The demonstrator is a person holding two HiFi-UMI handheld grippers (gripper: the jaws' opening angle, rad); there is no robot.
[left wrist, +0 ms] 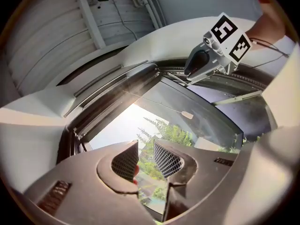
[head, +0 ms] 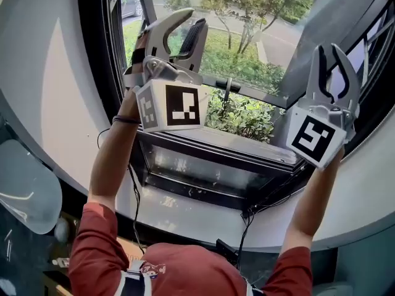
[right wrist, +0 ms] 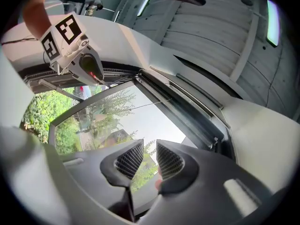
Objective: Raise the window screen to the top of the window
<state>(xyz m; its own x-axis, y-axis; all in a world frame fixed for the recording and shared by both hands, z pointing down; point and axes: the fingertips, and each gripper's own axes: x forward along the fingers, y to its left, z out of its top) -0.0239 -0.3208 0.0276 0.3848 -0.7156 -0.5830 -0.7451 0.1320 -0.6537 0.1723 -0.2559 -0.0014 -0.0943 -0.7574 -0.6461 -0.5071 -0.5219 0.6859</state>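
Note:
I face an open window [head: 210, 159] with a black frame. Both grippers are held up in front of it, apart from the frame. My left gripper [head: 194, 20] is at the upper left, jaws open with only the garden showing between the mesh pads [left wrist: 125, 161]. My right gripper [head: 329, 49] is at the right, also open and empty. A dark rail, which looks like the screen's bar [left wrist: 115, 81], lies against the top of the frame, also seen as the dark rail [right wrist: 187, 100] in the right gripper view. A thin cord with a small tab [left wrist: 186, 115] hangs below it.
The glass sash [head: 336, 17] is swung outward at the right. Green bushes [head: 241, 116] and trees lie outside. A black handle [head: 227, 90] stands on the lower frame. Curved white wall [head: 55, 91] surrounds the opening, and a black cable [head: 133, 193] hangs beneath the sill.

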